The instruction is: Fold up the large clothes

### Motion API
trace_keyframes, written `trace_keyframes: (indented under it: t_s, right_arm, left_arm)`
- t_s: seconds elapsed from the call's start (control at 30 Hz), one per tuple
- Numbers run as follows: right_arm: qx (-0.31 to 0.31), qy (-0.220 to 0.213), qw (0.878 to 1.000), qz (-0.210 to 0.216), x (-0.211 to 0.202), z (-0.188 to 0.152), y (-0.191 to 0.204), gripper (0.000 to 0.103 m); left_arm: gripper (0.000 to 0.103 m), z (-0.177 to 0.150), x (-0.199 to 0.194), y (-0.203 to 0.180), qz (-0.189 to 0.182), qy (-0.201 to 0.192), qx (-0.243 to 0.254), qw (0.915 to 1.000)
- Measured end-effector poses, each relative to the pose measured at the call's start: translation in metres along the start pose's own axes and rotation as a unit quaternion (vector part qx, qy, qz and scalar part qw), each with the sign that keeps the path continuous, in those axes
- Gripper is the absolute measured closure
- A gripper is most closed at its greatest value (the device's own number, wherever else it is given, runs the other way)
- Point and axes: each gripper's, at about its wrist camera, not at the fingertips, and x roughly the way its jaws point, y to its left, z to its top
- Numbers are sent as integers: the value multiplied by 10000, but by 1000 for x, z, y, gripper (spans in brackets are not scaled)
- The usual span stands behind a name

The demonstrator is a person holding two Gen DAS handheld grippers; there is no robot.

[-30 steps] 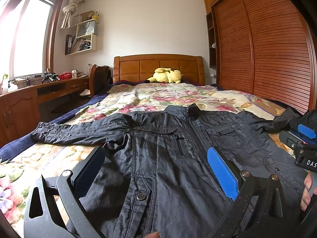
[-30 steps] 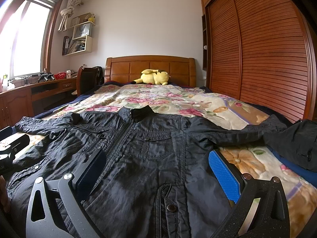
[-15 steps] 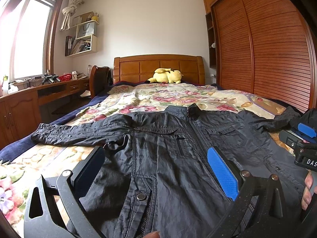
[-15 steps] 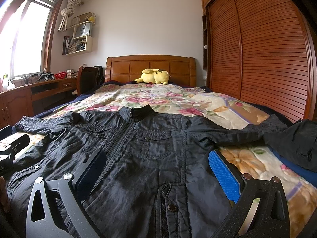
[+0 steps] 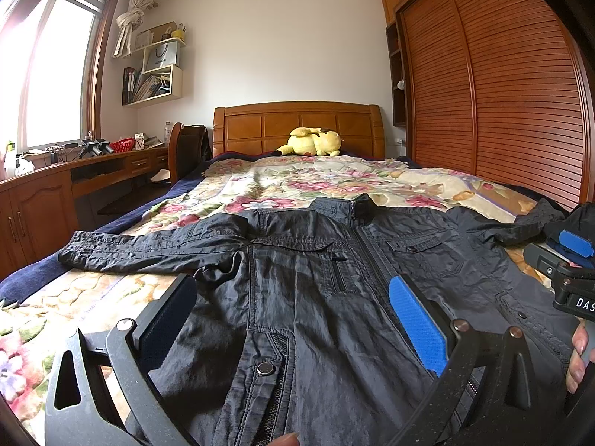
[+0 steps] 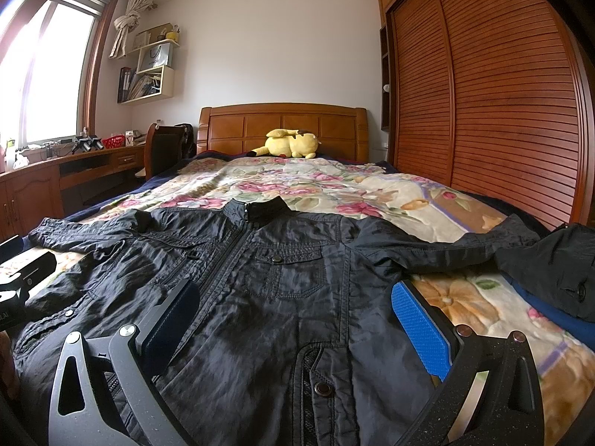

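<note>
A dark zip-up jacket [image 5: 334, 278] [image 6: 282, 278] lies flat, front up, on the flowered bedspread [image 5: 334, 182] [image 6: 334, 186], collar toward the headboard and both sleeves spread sideways. My left gripper [image 5: 293, 312] hovers open over the jacket's left half near the hem, blue pads wide apart, nothing between them. My right gripper [image 6: 295, 316] stands open over the right half, just as low. The right gripper's body [image 5: 569, 278] shows at the right edge of the left wrist view, with a person's fingers [image 5: 576, 356] on it. The left gripper's body [image 6: 22, 278] shows at the left edge of the right wrist view.
A second dark garment [image 6: 550, 264] lies bunched on the bed's right side by the right sleeve. A yellow plush toy [image 5: 310, 142] rests at the headboard. A slatted wooden wardrobe [image 6: 483, 93] lines the right; a desk [image 5: 74, 174] and chair [image 5: 186, 148] stand left.
Nothing has visibly changed beyond a very slight shift of both views; the jacket lies the same and both grippers stay open.
</note>
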Motion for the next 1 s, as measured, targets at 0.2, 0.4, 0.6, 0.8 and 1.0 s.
trace_keyframes:
  t_s: [0.2,0.4,0.6,0.8,1.0]
  right_arm:
    - [2,2,10000,0,0,0,0,0]
    - [3,-2,10000,0,0,0,0,0]
    - [3,-2,10000,0,0,0,0,0]
    - [2,-2,10000,-1,0,0,0,0]
    - [1,-3,10000,-1,0,0,0,0]
  left_arm:
    - [0,0,-1,0,2,3,4,10000]
    - [0,0,0,0,4,-2,9,10000]
    - [0,0,0,0,6,-6,14,10000]
    - [0,0,-1,0,7,-4,16,10000]
    - [0,0,0,-1,9,-8,18,10000]
